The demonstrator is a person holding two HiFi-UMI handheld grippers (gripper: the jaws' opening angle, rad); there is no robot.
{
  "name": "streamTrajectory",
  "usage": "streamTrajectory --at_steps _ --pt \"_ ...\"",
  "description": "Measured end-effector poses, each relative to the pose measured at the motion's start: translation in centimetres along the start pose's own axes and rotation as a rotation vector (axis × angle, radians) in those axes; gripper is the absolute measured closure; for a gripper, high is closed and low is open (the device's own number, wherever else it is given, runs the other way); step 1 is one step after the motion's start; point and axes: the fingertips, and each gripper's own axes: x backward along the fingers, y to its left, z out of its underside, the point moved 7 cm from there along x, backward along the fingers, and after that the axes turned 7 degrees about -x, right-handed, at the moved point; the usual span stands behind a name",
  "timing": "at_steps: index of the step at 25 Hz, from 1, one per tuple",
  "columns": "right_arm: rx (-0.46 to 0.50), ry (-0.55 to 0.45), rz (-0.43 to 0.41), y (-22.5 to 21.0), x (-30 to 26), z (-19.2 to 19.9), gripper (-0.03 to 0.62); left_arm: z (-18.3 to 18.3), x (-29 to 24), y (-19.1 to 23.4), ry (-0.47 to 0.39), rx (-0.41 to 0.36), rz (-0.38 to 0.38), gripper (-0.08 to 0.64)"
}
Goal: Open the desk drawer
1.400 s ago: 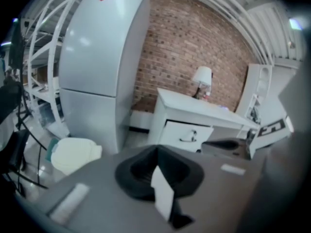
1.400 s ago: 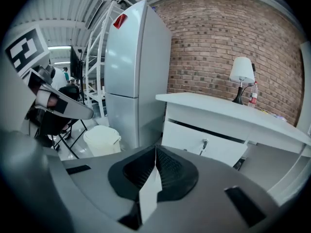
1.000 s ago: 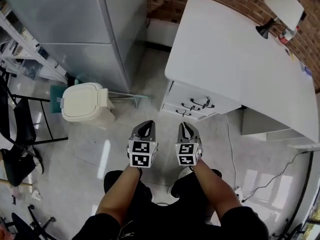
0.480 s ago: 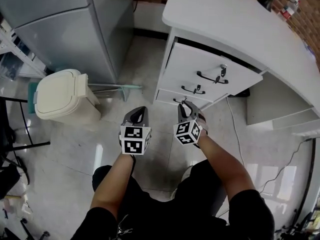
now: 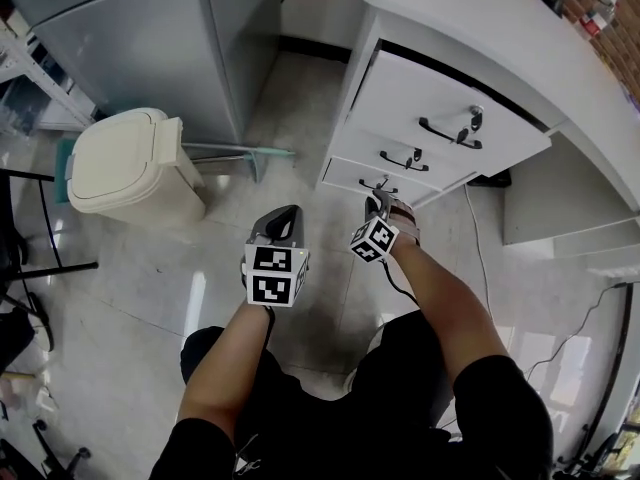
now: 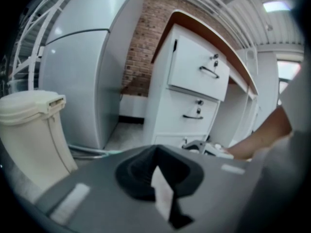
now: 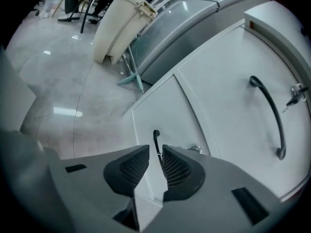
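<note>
White laminate fills the right of the scene: the desk [image 5: 480,28] stands far right with a stack of three drawers facing the person. The bottom drawer [image 5: 350,175] sits lowest in that stack, just above the floor, its front flush with the two above it. The right gripper [image 5: 378,202] is hard up against that front. Its own view shows the jaws drawn in to a narrow slot, with the thin black bottom-drawer handle [image 7: 156,137] running down between the pads [image 7: 177,169]. Just beyond it is the middle drawer [image 7: 228,91], whose curved middle-drawer handle [image 7: 269,113] has a small key [image 7: 295,92] just beside it. The person's right forearm [image 5: 430,298] stretches out behind the right gripper. The left gripper [image 5: 286,216] hangs over the glossy pale floor [image 5: 150,288], nearer the person and to the left of its partner, well apart from the desk. Its jaws are pressed together with nothing between them, and its view looks past them toward the drawer stack. A cream bin [image 5: 125,168] with its lid down stands on the far left. Just beside it is a tall grey cabinet [image 5: 130,38], with a strip of floor between the cabinet and the desk.
</note>
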Motion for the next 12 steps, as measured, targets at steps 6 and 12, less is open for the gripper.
streamTrajectory --at_steps 6,12 --pt "0.078 0.053 0.107 1.8 -2.7 -0.1 0.518 0.1 0.6 1.3 -0.010 0.035 -0.013 0.563" --pt "0.085 0.086 0.228 1.3 -4.1 -0.4 0.518 0.4 0.1 1.7 -0.003 0.060 -0.008 0.563"
